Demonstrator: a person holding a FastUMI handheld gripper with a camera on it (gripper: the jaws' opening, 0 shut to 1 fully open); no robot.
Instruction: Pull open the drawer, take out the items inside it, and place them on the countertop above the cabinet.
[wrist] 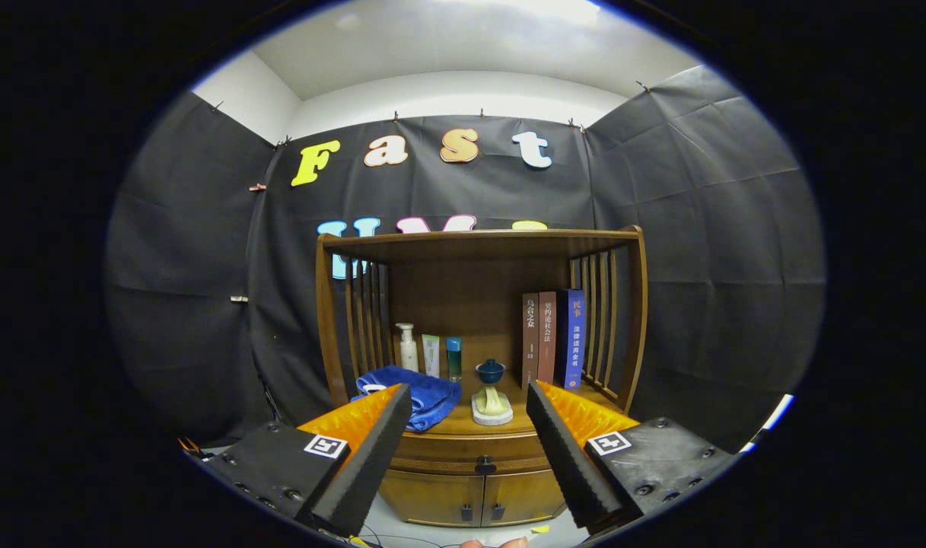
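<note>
Gripper (469,403): fingers wide apart, holding nothing.
Drawer (474,450): closed, below the counter's front edge.
Towel (421,394): at counter's front left corner.

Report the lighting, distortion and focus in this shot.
Gripper view: fisheye bends the cabinet posts outward; bright ceiling light glares overhead while the shelf interior stays dim; the books and drawer look sharp; the open claw looms large in front.
</note>
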